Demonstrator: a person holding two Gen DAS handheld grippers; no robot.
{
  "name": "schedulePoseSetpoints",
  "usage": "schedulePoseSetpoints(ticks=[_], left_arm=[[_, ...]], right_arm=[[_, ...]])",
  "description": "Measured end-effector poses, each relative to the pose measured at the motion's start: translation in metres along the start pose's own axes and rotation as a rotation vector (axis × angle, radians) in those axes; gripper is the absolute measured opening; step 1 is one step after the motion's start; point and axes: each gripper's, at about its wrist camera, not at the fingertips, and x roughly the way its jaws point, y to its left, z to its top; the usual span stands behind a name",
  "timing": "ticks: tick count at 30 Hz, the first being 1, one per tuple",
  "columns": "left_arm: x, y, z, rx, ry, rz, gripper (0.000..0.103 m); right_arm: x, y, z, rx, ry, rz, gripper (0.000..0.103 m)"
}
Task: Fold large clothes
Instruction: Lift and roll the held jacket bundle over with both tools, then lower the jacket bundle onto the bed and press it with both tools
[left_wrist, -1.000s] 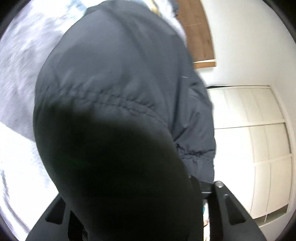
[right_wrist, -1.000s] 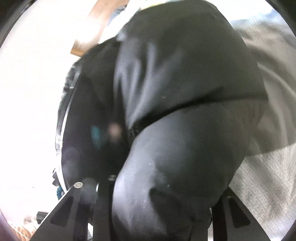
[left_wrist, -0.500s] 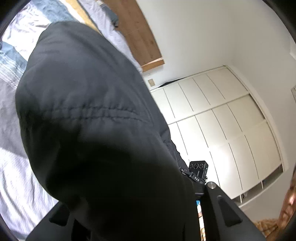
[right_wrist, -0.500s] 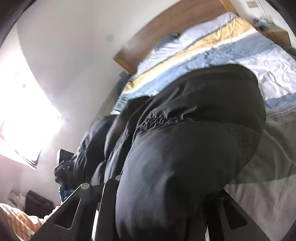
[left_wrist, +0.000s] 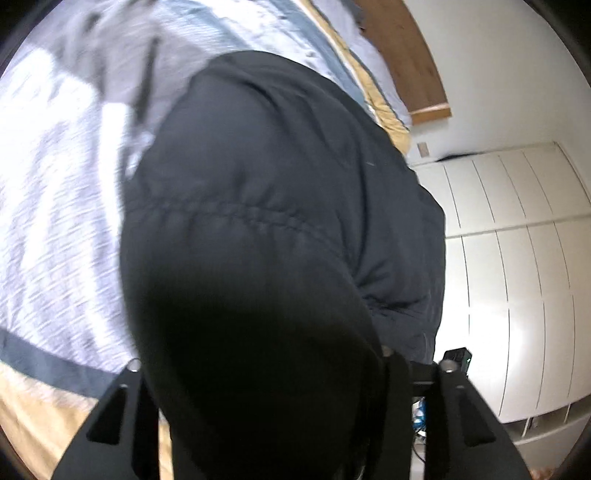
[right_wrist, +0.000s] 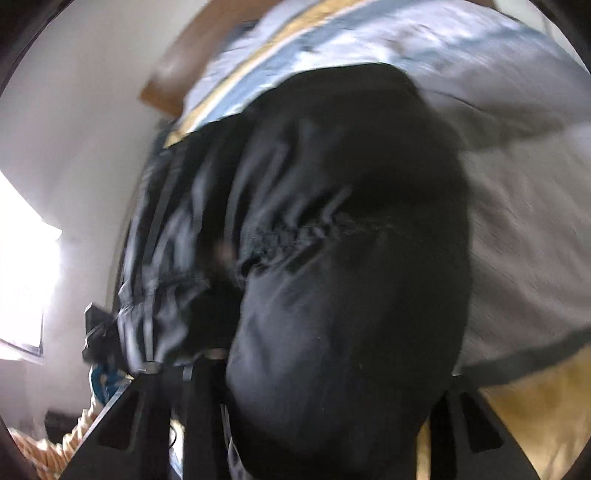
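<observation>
Both tongs (left_wrist: 291, 363) (right_wrist: 299, 373) wider — jacket (left_wrist: 280, 206) between

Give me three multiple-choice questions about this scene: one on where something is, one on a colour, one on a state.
1. In the left wrist view, the white wardrobe is where relative to the jacket? A right, B left, C underneath.
2. The jacket's colour? A red, B black, C white.
3. The jacket is: A spread flat, B on a hanger, C bunched up.

A: the panelled doors fill the picture's right side.
B: its fabric is dark throughout in both views.
C: it bulges in puffy folds.
</observation>
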Motion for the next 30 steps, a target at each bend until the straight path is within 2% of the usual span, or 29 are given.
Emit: schedulePoseSetpoints(ticks=[1,3,4,7,8,10,12,15,17,19,23,27,30], left_arm=[[-0.004,0.002,-0.001,-0.004,-0.002,-0.002,0.049],[-0.013,-0.003,0.004,-0.002,-0.007,-0.010,0.050],[-0.019,-0.006,0.018,-0.001,-0.011,-0.012,0.051],[-0.036,-0.008,0.018,-0.016,-0.071,-0.026,0.055],[-0.053,-0.013,0.014,-0.024,-0.096,-0.031,0.055],[-0.083,0.000,0.009,-0.035,-0.132,-0.032,0.056],[-0.115,0.004,0.011,-0.031,-0.181,0.013,0.060],[-0.150,0.001,0.011,0.024,-0.207,0.095,0.062],[-0.153,-0.020,0.012,0.078,-0.214,0.144,0.062],[-0.167,-0.025,0.008,0.137,-0.206,0.168,0.062],[-0.129,-0.073,-0.002,0.300,-0.139,0.197,0.062],[-0.082,-0.112,-0.016,0.462,-0.114,0.241,0.062],[-0.051,-0.138,-0.021,0.527,-0.093,0.235,0.062]], right_arm=[[0.001,-0.001,0.001,0.002,-0.006,-0.021,0.070],[0.001,0.002,0.004,-0.005,-0.014,-0.062,0.080],[-0.003,0.001,0.004,-0.004,-0.022,-0.079,0.083],[-0.019,-0.003,0.003,0.005,-0.043,-0.108,0.085],[-0.027,-0.005,0.000,0.003,-0.058,-0.137,0.090],[-0.044,-0.009,0.002,0.012,-0.090,-0.168,0.091],[-0.063,-0.015,-0.001,0.019,-0.131,-0.216,0.091],[-0.093,-0.004,-0.003,-0.005,-0.213,-0.330,0.092],[-0.112,0.005,-0.009,-0.027,-0.249,-0.362,0.093],[-0.122,0.015,-0.021,-0.065,-0.280,-0.379,0.094],[-0.119,0.055,-0.050,-0.149,-0.302,-0.425,0.096],[-0.096,0.104,-0.071,-0.265,-0.291,-0.452,0.097],[-0.073,0.134,-0.073,-0.346,-0.290,-0.417,0.097]])
